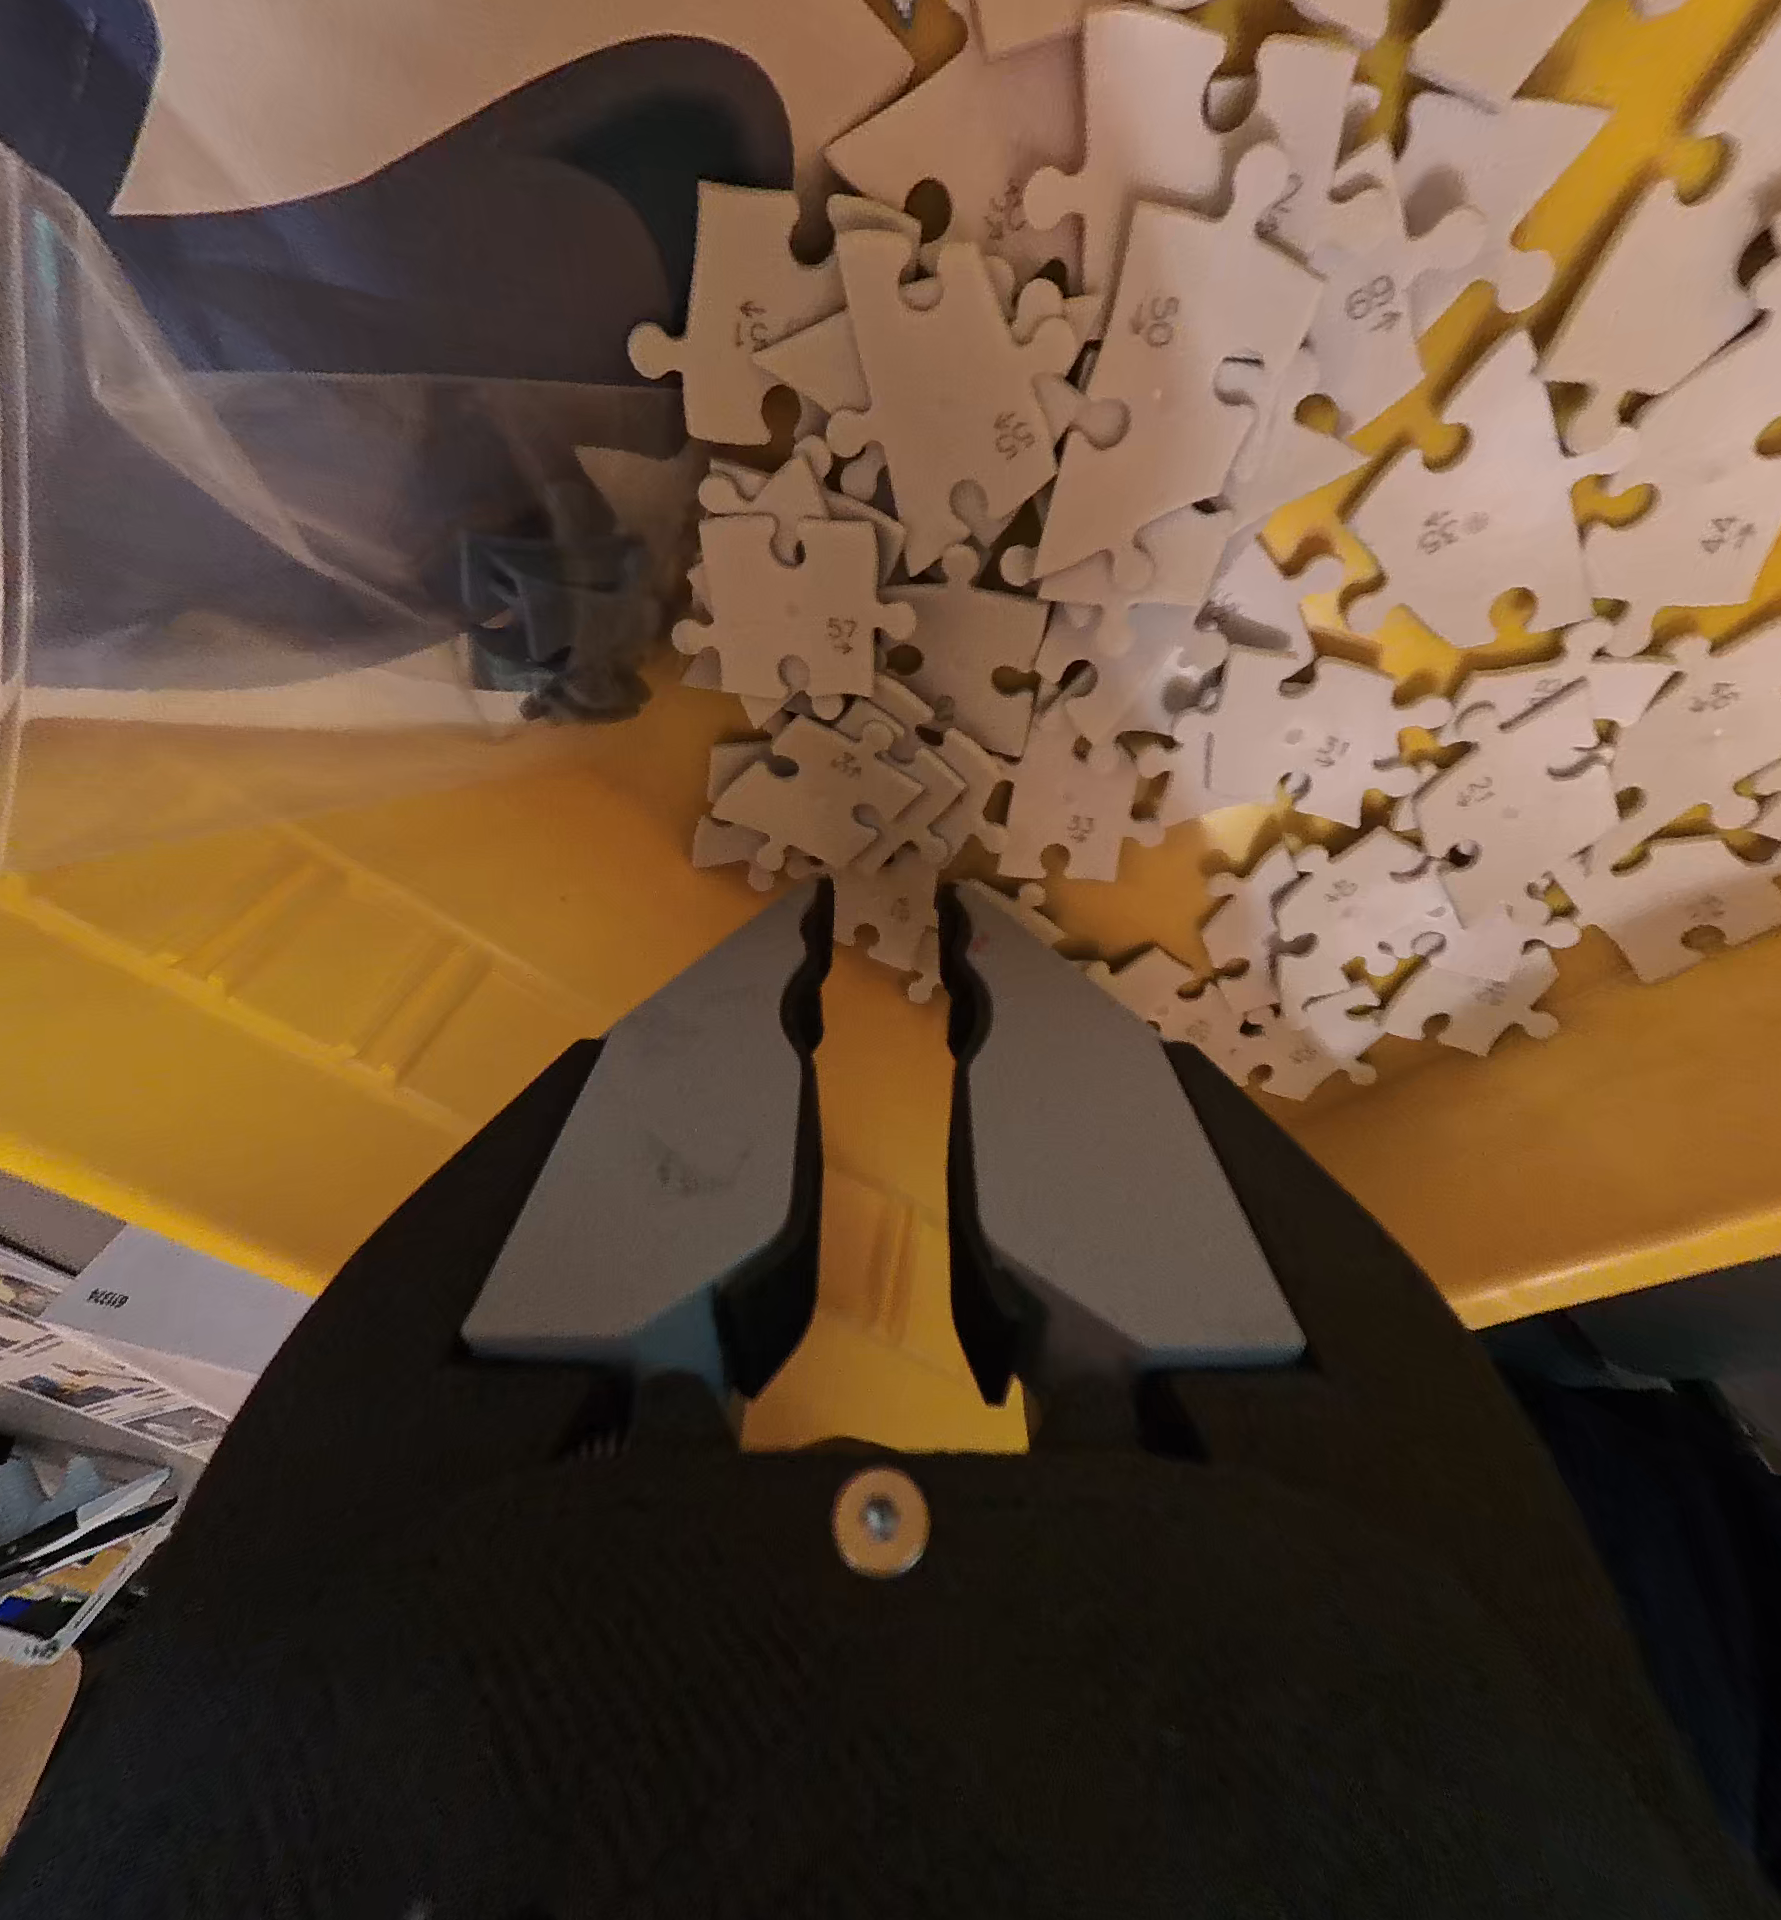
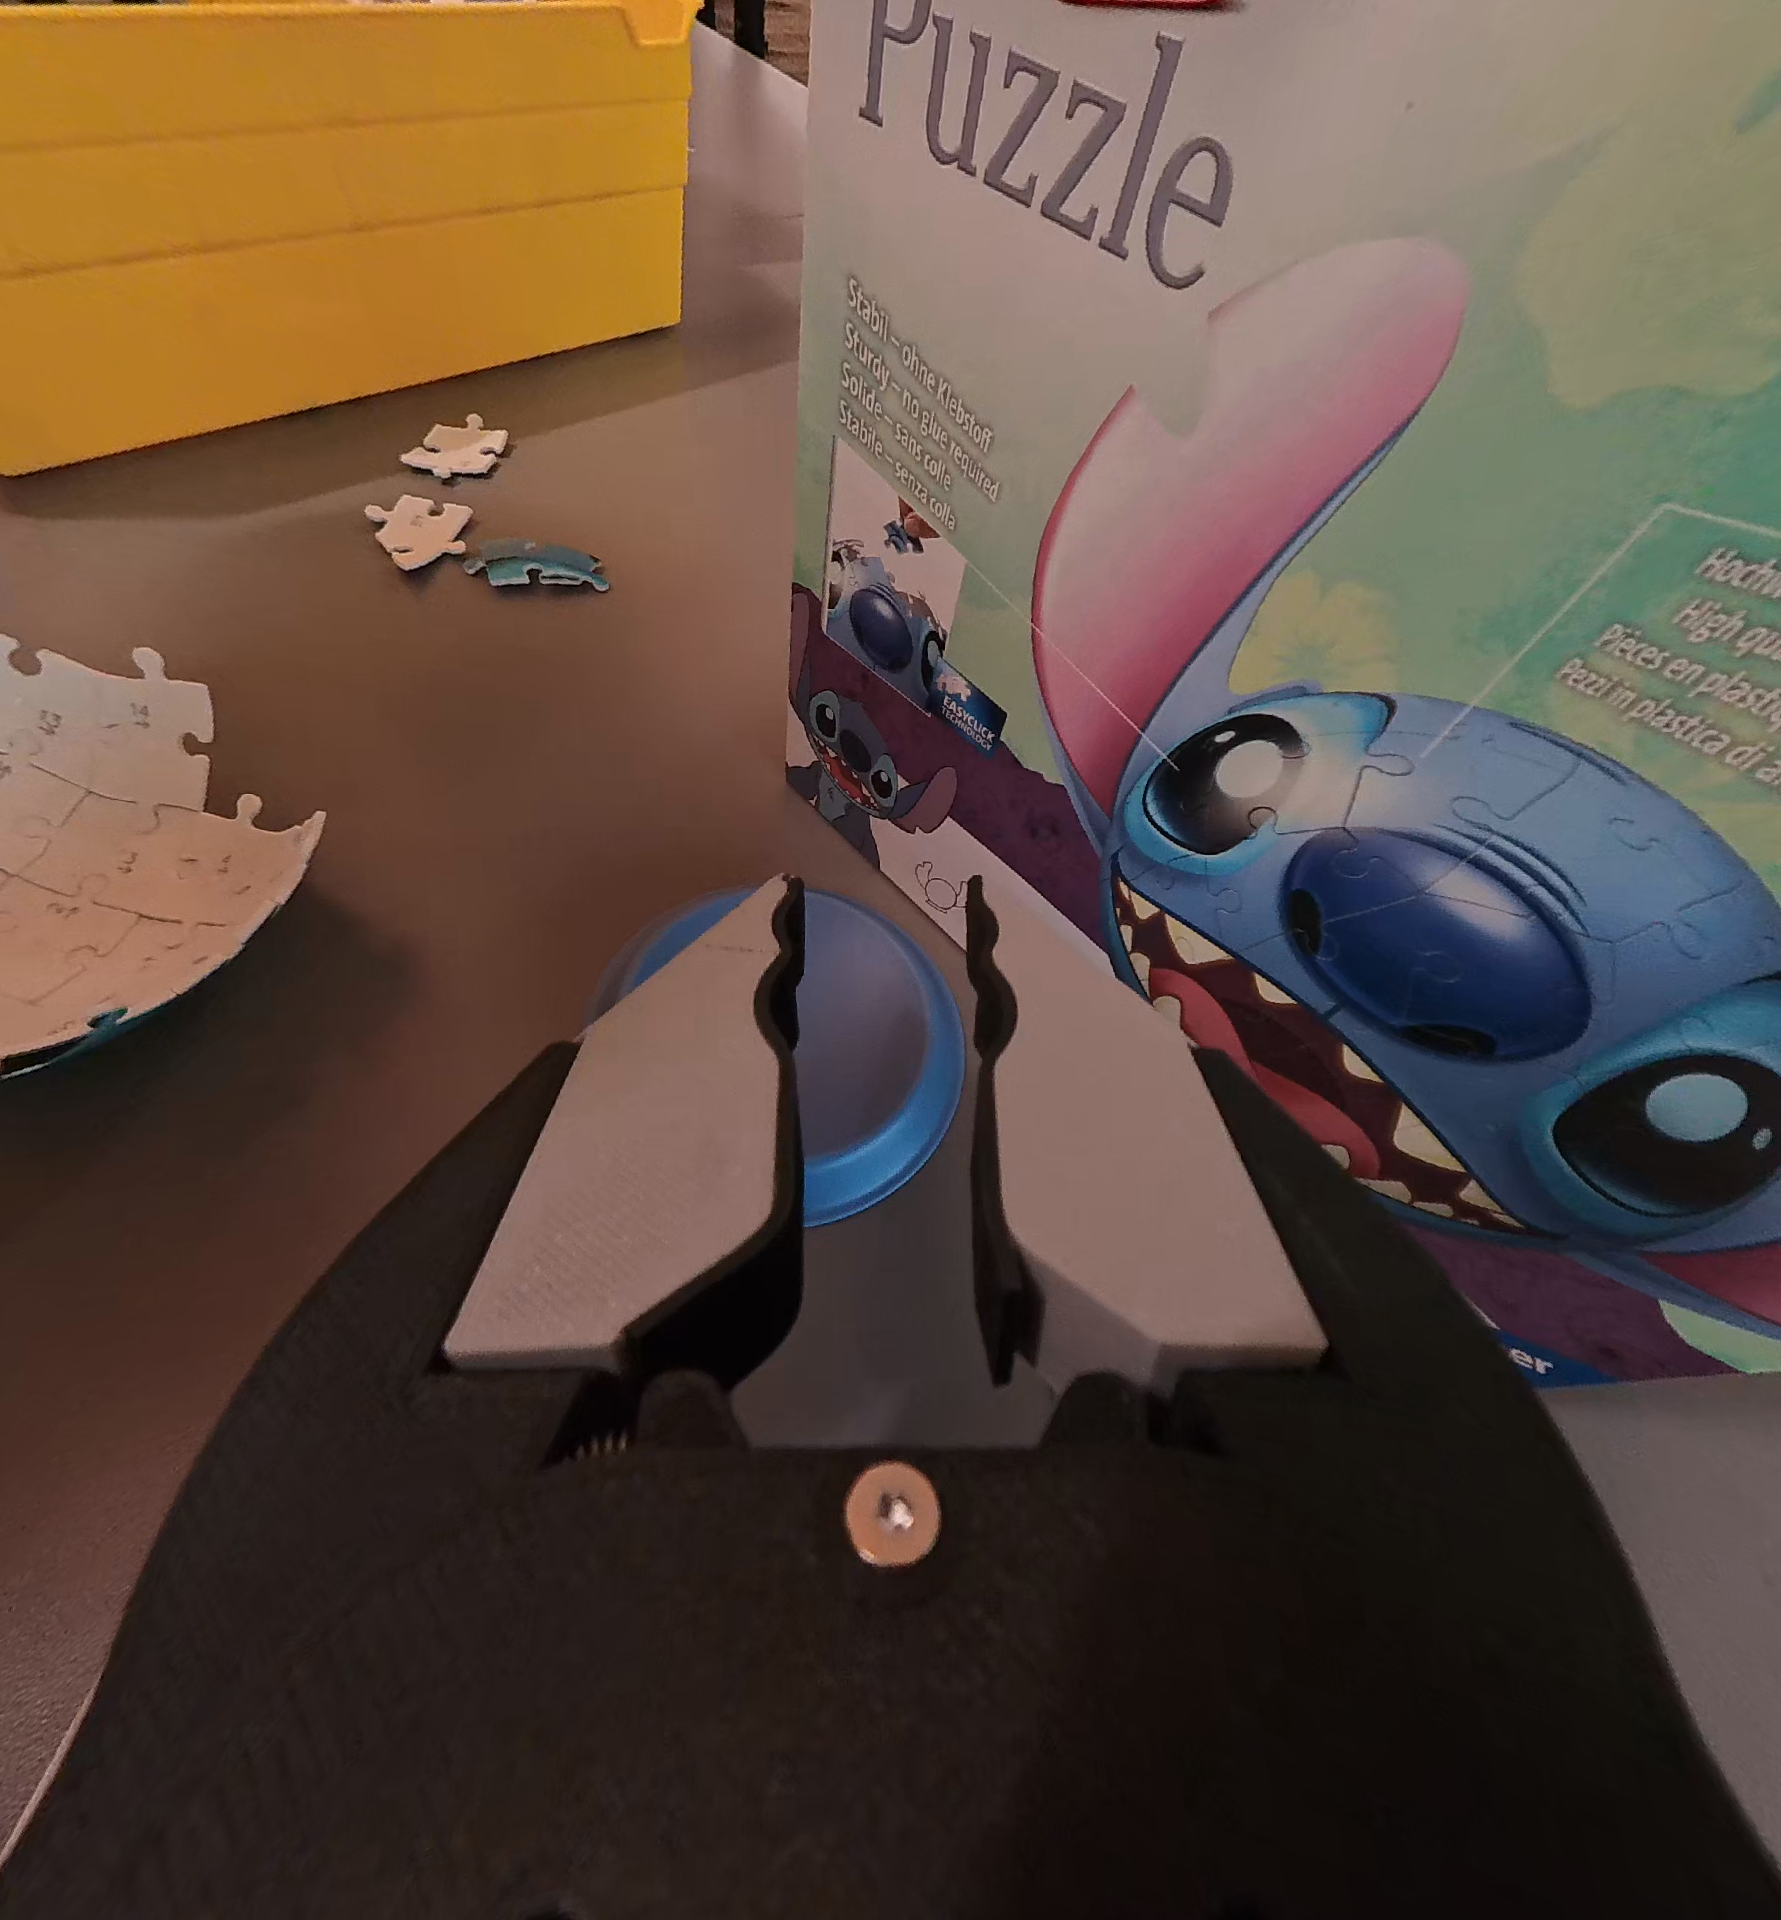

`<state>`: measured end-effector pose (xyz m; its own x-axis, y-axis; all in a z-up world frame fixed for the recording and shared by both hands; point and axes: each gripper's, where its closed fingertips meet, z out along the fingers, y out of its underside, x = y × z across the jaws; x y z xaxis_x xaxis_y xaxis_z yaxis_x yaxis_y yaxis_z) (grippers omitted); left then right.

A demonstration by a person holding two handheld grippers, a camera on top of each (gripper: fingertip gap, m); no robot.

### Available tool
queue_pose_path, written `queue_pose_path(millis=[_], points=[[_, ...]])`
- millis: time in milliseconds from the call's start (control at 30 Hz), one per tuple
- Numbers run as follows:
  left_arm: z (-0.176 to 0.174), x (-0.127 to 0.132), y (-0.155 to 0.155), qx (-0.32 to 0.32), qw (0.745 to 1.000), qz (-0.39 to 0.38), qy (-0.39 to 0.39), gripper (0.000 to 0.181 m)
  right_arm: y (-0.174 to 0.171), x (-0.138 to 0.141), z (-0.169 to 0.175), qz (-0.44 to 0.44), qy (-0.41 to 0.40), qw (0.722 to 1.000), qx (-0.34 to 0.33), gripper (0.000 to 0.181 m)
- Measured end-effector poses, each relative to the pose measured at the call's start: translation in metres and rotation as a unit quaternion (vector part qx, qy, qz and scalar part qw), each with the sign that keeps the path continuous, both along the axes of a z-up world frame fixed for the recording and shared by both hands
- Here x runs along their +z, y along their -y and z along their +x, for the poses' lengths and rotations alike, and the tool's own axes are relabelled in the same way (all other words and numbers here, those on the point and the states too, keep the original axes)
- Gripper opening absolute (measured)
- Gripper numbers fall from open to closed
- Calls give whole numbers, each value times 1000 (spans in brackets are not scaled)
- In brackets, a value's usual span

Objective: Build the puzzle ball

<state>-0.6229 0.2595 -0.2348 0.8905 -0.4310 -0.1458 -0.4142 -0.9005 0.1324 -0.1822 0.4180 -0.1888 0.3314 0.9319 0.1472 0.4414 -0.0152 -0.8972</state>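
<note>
My left gripper reaches into the yellow bin, jaws narrow but parted, with one white puzzle piece lying between the tips at 12 o'clock; I cannot tell whether the pads are touching it. The loose pile of pieces fans from 12 to 2 o'clock, grey backs up. My right gripper hangs empty and moderately open over the grey table, above the blue stand ring, the puzzle box at 1 o'clock. The half-built ball shell lies at 9 o'clock from it, hollow side up. I judge the left claw nearer the pick
</note>
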Motion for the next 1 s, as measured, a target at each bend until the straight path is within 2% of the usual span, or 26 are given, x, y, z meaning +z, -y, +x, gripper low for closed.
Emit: queue_pose_path(millis=[333, 467, 600, 867, 1000], points=[[2, -6, 3, 1, 1000, -13, 4, 18, 0, 0, 0, 0, 0, 1000, -2, 28], [-1, -12, 7, 5, 999, -33, 2, 9, 0, 0, 0, 0, -1, 1000, 0, 28], [2, -12, 9, 19, 999, -37, 14, 8, 0, 2, 1, 1, -4, 1000, -1, 28], [12, -4, 26, -26, 998, -47, 28, 4, 1, 0, 0, -1, 0, 1000, 1, 28], [45, 14, 12, -66, 993, 3, 98, 8, 1, 1, 0, -2, -5, 1000, 1, 28]])
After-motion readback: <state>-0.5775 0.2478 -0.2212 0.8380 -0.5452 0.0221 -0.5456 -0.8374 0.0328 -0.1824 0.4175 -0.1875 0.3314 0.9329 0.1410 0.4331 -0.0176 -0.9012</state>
